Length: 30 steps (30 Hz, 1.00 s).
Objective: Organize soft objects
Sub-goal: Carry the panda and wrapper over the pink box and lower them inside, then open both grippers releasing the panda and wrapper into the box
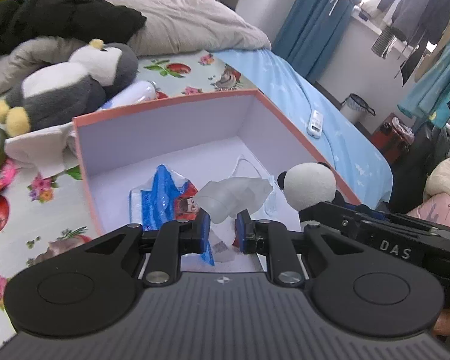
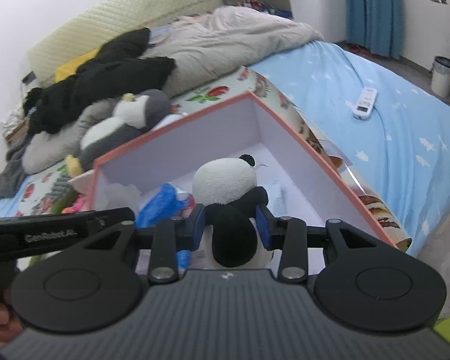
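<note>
An open box [image 1: 180, 120] with a salmon rim and white inside stands on the bed; it also shows in the right wrist view [image 2: 300, 162]. My left gripper [image 1: 223, 225] is shut on a translucent white soft bag [image 1: 231, 195] over the box. A blue tissue pack [image 1: 162, 195] lies inside the box, also seen from the right [image 2: 162, 204]. My right gripper [image 2: 231, 225] is shut on a panda plush [image 2: 228, 186] held over the box; its white head shows in the left wrist view [image 1: 310, 186].
A grey-and-white penguin plush [image 1: 72, 84] lies behind the box with a white bottle [image 1: 135, 93] beside it. A black garment [image 1: 60, 9], grey duvet [image 1: 189, 15], a folded white cloth [image 1: 42, 147] and a white remote [image 2: 364, 102] lie on the bed.
</note>
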Available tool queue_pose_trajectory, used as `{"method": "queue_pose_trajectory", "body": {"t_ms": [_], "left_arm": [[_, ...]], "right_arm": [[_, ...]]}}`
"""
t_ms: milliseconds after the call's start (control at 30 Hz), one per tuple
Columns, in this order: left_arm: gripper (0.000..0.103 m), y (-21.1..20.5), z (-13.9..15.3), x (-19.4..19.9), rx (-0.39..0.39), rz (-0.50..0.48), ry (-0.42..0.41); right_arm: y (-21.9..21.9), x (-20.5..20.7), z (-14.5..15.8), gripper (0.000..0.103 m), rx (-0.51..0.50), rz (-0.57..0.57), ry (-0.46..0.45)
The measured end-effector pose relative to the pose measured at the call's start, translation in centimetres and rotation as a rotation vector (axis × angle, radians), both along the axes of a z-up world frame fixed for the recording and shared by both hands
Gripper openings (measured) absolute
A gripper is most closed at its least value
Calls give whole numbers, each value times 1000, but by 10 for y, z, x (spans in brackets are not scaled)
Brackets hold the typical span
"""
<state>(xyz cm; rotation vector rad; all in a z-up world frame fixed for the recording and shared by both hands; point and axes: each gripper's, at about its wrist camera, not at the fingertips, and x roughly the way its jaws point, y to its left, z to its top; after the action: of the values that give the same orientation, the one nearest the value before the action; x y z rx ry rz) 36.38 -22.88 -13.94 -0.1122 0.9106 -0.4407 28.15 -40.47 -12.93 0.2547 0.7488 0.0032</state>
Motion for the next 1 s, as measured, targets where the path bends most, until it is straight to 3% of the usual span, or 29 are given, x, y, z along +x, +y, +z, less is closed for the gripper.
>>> {"method": "queue_pose_trajectory", "body": {"t_ms": [100,167,200,233,267,600,1000], "left_arm": [[22,-8,-7,14,22,-3,16],[35,-12,-12,21,37,-8,32],[50,-13,-13,23,38,-12,39],[58,-15,-14,24,38,-15,38],[58,-15,-14,24,41,-18,29],[58,1,13,0,21,-28,-38],[58,36,66,-81,-17,-16,-162]], "right_arm": [[-8,14,-12,41,1,-19,30],[-14,21,-19,43,15,-24,46],[-15,24,-22,46,13,-27,53],[-16,27,-24,56,11,-32,60],[-18,30,-25,60,13,-36,66],[-17,21,-16,60,8,-57,49],[8,-44,24,60,26,-56,-46]]}}
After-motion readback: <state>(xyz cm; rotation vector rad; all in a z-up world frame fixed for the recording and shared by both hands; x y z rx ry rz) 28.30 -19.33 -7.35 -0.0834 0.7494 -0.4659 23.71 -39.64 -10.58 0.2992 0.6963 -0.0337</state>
